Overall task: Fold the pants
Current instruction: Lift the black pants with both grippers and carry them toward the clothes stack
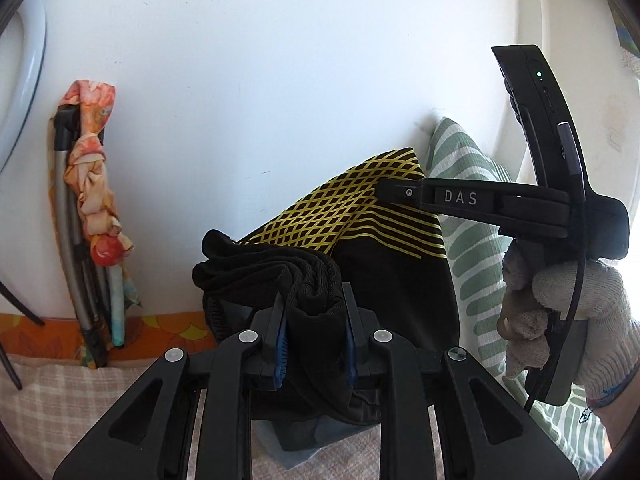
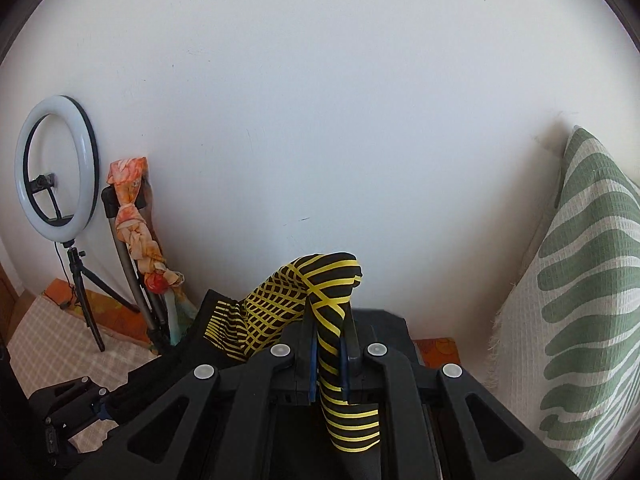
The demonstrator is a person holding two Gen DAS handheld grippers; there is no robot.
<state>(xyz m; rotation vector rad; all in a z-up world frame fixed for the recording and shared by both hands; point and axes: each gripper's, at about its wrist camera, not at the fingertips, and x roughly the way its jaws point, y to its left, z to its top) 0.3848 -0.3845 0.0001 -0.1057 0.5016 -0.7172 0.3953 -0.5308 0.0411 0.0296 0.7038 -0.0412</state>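
The pants [image 1: 384, 240] are black with a yellow lattice and stripe pattern. My left gripper [image 1: 316, 328] is shut on a bunched black part of them and holds it up above the bed. In the left wrist view my right gripper [image 1: 394, 192] comes in from the right, its tip pinching the patterned cloth. In the right wrist view the right gripper [image 2: 330, 344] is shut on a yellow-striped fold of the pants [image 2: 336, 292], which hang between both grippers. The left gripper [image 2: 100, 400] shows at the lower left of that view.
A white wall is close ahead. A green-striped pillow [image 2: 580, 292] leans at the right. A ring light on a tripod [image 2: 56, 176] and a folded frame wrapped in orange cloth [image 1: 96, 208] stand at the left. The checked bedspread [image 1: 52, 396] lies below.
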